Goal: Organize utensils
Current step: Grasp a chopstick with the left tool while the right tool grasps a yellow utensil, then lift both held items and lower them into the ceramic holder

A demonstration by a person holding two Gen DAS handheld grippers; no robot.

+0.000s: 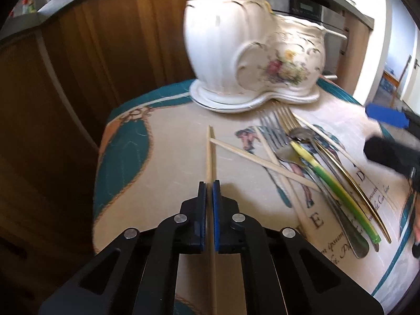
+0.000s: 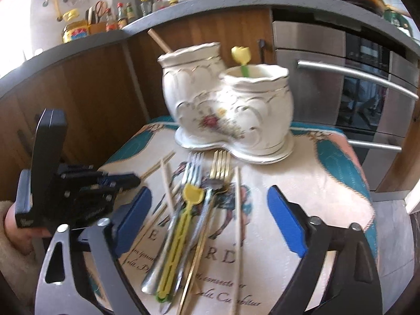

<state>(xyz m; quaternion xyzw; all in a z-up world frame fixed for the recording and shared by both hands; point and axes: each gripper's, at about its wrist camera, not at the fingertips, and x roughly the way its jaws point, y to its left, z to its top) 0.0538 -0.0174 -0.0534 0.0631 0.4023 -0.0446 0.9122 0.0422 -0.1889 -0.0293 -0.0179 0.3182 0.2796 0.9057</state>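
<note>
My left gripper [image 1: 209,183] is shut on a pale wooden chopstick [image 1: 210,152] that points toward a white double ceramic holder [image 1: 231,52]. A second chopstick [image 1: 252,157] lies crossed beside it. A pile of utensils lies to the right: a silver fork [image 1: 273,134], a gold fork [image 1: 287,118] and a yellow-green plastic utensil [image 1: 330,181]. My right gripper [image 2: 210,210] is open above the pile, over the yellow plastic utensil [image 2: 183,218]. The holder [image 2: 228,105] has a yellow tulip-topped utensil [image 2: 240,53] in its right pot and a wooden stick [image 2: 158,40] in its left pot.
The small table has a printed teal and cream cloth [image 2: 302,157]. Wooden cabinets [image 1: 92,65] stand behind and to the left. A steel oven [image 2: 354,84] stands at the back right. The left gripper [image 2: 78,191] shows at the left of the right wrist view.
</note>
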